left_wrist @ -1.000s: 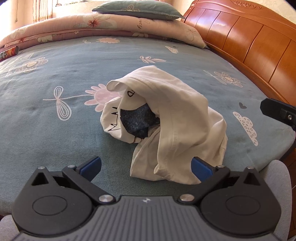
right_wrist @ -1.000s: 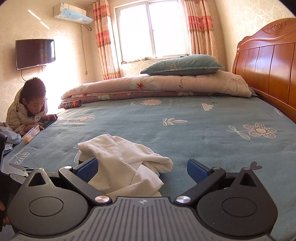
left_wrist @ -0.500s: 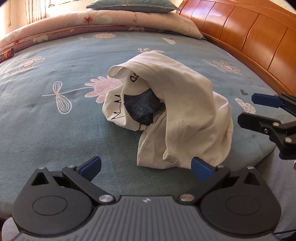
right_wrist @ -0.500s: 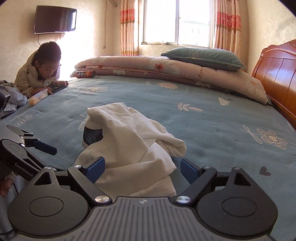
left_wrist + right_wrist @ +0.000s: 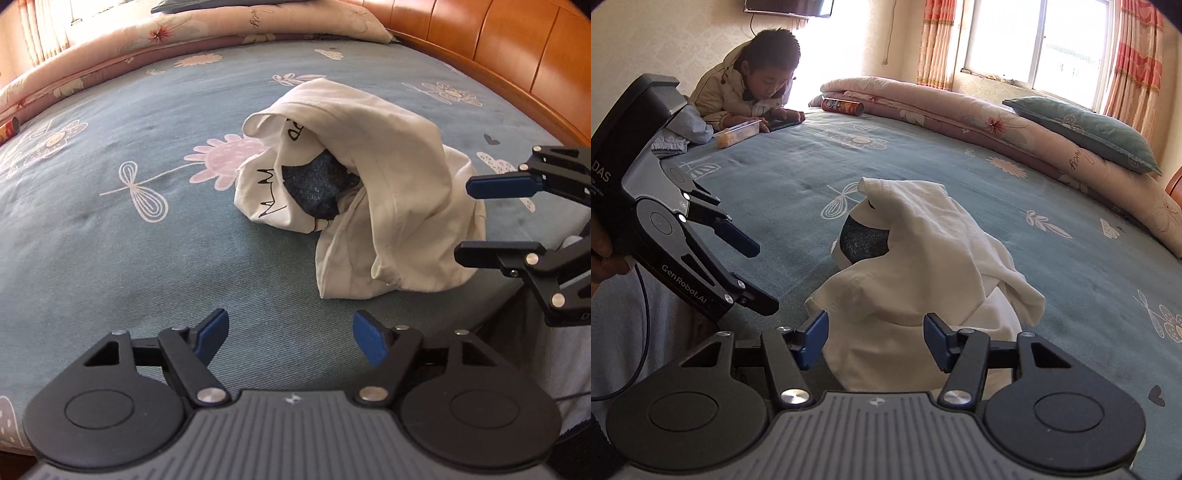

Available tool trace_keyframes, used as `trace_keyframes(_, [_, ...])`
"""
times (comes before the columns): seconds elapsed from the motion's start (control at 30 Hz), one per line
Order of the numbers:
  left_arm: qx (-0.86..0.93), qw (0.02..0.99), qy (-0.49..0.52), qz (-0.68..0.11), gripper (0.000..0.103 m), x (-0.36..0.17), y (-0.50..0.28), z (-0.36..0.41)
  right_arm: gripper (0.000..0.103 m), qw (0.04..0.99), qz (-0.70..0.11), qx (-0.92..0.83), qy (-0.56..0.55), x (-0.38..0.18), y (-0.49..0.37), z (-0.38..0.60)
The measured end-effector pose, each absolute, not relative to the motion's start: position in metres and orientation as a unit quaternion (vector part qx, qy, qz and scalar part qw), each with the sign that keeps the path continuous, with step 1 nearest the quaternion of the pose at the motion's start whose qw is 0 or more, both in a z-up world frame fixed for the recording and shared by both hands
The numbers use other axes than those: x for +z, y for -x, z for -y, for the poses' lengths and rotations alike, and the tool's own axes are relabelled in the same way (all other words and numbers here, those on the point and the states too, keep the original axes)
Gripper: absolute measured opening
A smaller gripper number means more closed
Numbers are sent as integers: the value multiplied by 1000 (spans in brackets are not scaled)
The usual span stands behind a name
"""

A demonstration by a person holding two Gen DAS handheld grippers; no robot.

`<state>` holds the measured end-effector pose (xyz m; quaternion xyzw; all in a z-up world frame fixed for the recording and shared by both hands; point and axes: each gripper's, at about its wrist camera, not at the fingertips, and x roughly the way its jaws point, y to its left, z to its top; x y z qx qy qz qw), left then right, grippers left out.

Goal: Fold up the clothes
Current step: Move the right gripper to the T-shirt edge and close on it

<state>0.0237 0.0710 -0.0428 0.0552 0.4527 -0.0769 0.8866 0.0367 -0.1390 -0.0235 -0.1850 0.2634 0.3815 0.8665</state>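
Note:
A crumpled white garment (image 5: 391,192) with black print and a dark blue patch lies on the blue flowered bed sheet (image 5: 110,229). My left gripper (image 5: 290,338) hovers just short of its near hem. The jaws are closing with only sheet between them. In the right wrist view the same garment (image 5: 923,266) sits straight ahead. My right gripper (image 5: 875,339) is closing too, its fingers on either side of the garment's near edge, pads not pressing. From the left wrist view the right gripper (image 5: 463,221) stands at the garment's right side. The left gripper (image 5: 762,278) shows at the left.
A person (image 5: 753,85) leans on the bed's far side over a phone, beside a plastic box (image 5: 737,133) and a snack can (image 5: 842,107). A rolled quilt (image 5: 1015,129) with a pillow (image 5: 1082,129) lines the far edge. The wooden headboard (image 5: 517,55) runs along the right.
Both grippers have come closer to the garment and their jaws have narrowed. The right gripper has rolled and reached further in at the garment's right side.

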Motion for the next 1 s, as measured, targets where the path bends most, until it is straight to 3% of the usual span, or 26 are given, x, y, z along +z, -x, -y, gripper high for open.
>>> trace_keyframes(0.27, [-100, 888, -86, -441, 78, -33, -14, -80, 62, 836, -253, 361, 328, -54, -11, 89])
trace_keyframes(0.37, [-105, 891, -89, -433, 81, -31, -8, -82, 56, 820, -227, 332, 407, -70, 2, 75])
trace_keyframes(0.47, [-108, 896, -87, -422, 81, -28, -1, -84, 23, 797, -197, 297, 488, -88, 12, 63])
trace_keyframes(0.53, [-114, 899, -83, -415, 81, -24, 5, -85, 15, 779, -178, 276, 534, -98, 18, 59])
trace_keyframes(0.6, [-117, 904, -80, -404, 81, -21, 11, -86, 10, 778, -173, 271, 539, -95, 21, 60])
trace_keyframes(1.0, [-109, 910, -82, -393, 81, -24, 7, -85, 7, 858, -190, 195, 436, -28, -24, 115])
